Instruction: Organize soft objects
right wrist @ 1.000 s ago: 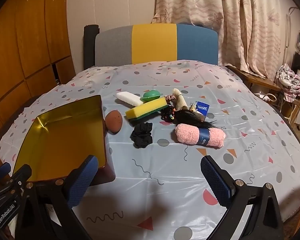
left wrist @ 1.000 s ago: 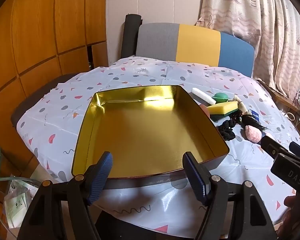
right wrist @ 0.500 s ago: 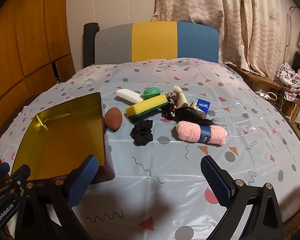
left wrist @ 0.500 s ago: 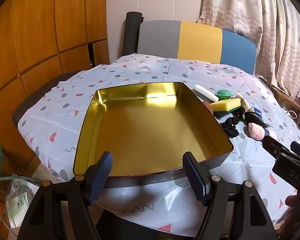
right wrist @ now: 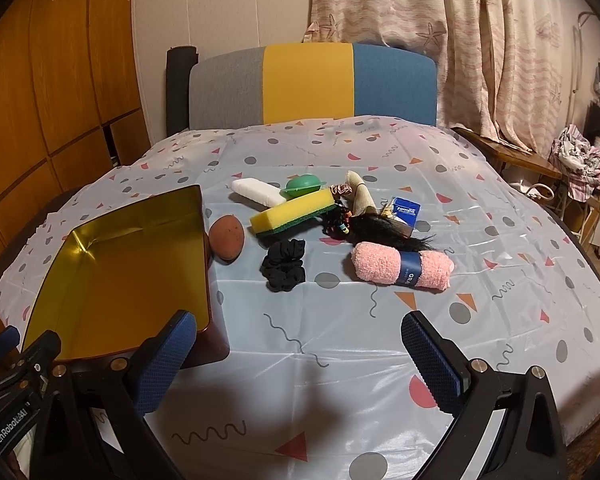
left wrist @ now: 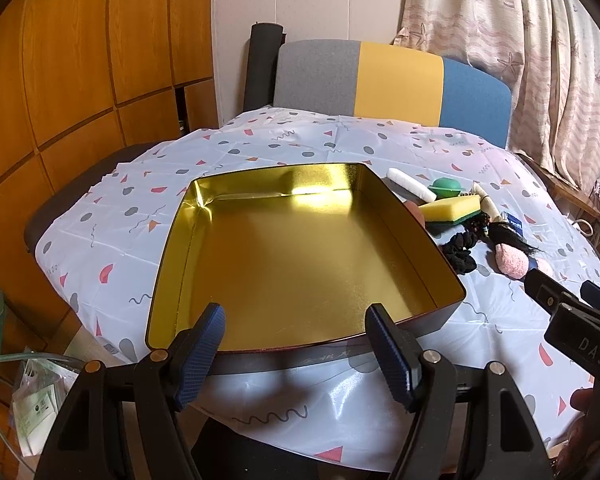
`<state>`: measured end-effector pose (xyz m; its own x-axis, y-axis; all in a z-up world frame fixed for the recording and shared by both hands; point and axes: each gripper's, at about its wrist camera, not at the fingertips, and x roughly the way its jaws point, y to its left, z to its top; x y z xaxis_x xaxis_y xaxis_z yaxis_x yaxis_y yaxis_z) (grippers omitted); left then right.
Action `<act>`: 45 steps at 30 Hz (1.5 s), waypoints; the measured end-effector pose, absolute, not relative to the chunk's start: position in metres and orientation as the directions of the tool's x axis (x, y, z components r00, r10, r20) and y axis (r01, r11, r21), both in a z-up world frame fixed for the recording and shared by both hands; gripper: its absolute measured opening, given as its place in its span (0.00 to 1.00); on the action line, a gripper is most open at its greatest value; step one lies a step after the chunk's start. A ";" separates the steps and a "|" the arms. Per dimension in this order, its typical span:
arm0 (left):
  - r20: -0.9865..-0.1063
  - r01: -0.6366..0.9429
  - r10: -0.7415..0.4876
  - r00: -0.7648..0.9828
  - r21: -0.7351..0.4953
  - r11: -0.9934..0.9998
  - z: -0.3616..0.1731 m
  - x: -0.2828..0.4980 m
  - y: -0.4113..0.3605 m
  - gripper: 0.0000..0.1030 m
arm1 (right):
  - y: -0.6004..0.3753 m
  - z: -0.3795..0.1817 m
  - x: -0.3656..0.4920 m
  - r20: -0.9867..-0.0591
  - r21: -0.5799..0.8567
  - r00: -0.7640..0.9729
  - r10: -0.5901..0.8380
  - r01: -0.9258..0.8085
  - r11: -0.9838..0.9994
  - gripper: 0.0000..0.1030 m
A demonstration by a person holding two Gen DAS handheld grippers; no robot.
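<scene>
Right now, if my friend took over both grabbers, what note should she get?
Left gripper: open, empty, at the near edge of the gold tin.
Right gripper: open, empty, over bare tablecloth.
The tin has nothing in it.
Still on the cloth, right of the tin: brown sponge closest to it, black scrunchie, pink towel roll, yellow-green sponge, white block, green piece, black hair bundle, blue packet.
Done: nothing packed yet.
Left: probably move the soft things into the tin.
</scene>
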<state>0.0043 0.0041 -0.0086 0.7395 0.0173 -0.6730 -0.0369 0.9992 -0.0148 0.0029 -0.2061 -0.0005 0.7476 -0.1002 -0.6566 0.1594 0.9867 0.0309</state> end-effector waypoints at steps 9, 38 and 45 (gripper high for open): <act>-0.676 -0.035 0.016 0.737 -0.015 0.999 -0.008 0.004 0.003 0.71 | -0.206 -0.001 0.003 -0.657 0.031 0.747 -0.100 0.159 0.987 1.00; -0.689 -0.017 -0.005 0.725 -0.025 1.000 -0.013 0.005 0.002 0.71 | -0.210 -0.004 0.004 -0.662 0.038 0.743 -0.098 0.164 0.986 1.00; -0.697 0.043 -0.101 0.710 -0.100 0.994 -0.013 0.009 0.003 0.71 | -0.214 -0.006 0.006 -0.666 0.042 0.739 -0.099 0.169 0.985 1.00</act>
<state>0.0089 0.0031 -0.0131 0.7102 -0.1014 -0.6966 0.0435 0.9940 -0.1003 0.0063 -0.2136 -0.0057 0.7393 -0.0985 -0.6661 0.1688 0.9848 0.0417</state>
